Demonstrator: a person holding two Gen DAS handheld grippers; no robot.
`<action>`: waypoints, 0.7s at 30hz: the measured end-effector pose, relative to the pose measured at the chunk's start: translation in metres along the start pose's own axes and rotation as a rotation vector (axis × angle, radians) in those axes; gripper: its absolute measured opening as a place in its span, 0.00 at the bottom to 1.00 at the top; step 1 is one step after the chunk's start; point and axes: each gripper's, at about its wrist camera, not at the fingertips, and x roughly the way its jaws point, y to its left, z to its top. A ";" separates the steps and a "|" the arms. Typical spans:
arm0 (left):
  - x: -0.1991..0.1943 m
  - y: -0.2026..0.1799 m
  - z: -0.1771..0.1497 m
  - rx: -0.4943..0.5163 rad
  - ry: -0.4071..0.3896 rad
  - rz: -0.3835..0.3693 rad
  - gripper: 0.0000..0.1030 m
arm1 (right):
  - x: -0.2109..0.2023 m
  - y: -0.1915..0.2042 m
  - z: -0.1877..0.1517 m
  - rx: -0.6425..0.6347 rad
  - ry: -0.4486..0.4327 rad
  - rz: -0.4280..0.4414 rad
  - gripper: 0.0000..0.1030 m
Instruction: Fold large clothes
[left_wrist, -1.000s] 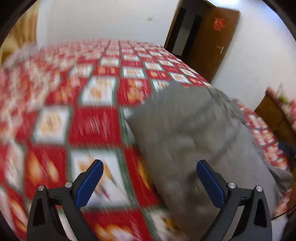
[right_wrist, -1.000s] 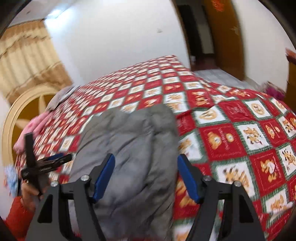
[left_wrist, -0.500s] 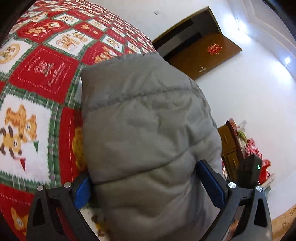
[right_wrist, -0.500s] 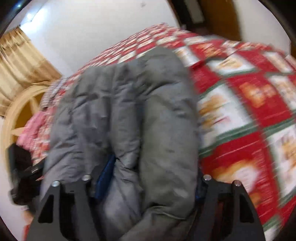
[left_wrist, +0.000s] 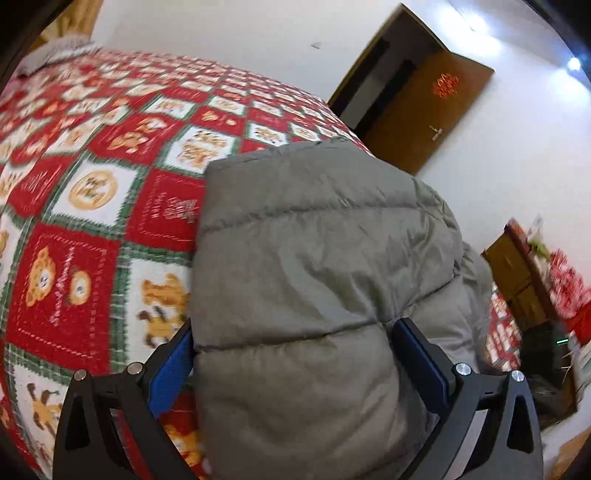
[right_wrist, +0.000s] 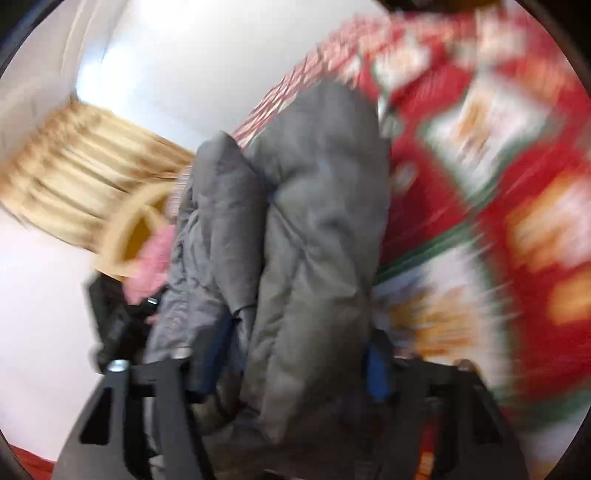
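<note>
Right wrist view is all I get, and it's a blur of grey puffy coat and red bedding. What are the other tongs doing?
Observer: The left tongs are wide open, with a folded bulk of the grey puffer jacket bulging between the blue pads.
Operator: What's that red stuff underneath?
Observer: A quilt of red and white squares with green borders. Some squares show teddy bears, which your view smears out.
Operator: Anything else in the room?
Observer: A brown wooden door stands open beyond the bed, with a red ornament on it.
</note>
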 end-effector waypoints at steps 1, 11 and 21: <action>0.004 -0.004 0.001 0.009 -0.003 0.014 0.98 | -0.010 0.004 0.002 -0.028 -0.026 -0.050 0.78; 0.000 -0.027 -0.034 0.174 -0.089 0.276 0.99 | 0.005 0.090 0.028 -0.342 -0.153 -0.381 0.56; -0.042 0.016 -0.010 0.068 -0.178 0.233 0.99 | 0.018 0.033 0.012 -0.187 -0.187 -0.523 0.74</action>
